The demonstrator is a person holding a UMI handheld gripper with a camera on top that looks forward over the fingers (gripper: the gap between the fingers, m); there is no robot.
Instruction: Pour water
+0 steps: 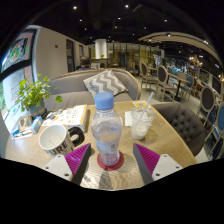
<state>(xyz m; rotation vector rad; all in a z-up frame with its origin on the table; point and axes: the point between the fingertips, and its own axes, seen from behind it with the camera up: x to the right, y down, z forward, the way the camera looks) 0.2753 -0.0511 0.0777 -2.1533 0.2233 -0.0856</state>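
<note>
Between the spread fingers [82, 158] of gripper [110, 162] — water bottle [107, 128], upright, long axis vertical, dead ahead, gaps either side, not clamped. Beyond-right: glass [141, 122] on table [170, 148] — likely pour target.

Claw [107, 160] points toward 12 o'clock, level; fingers spread apart, one magenta pad [78, 157] at 9 o'clock, the other at 3 o'clock.

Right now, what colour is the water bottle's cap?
Light blue: the cap tops the clear water bottle, seen best in the gripper view.
</note>
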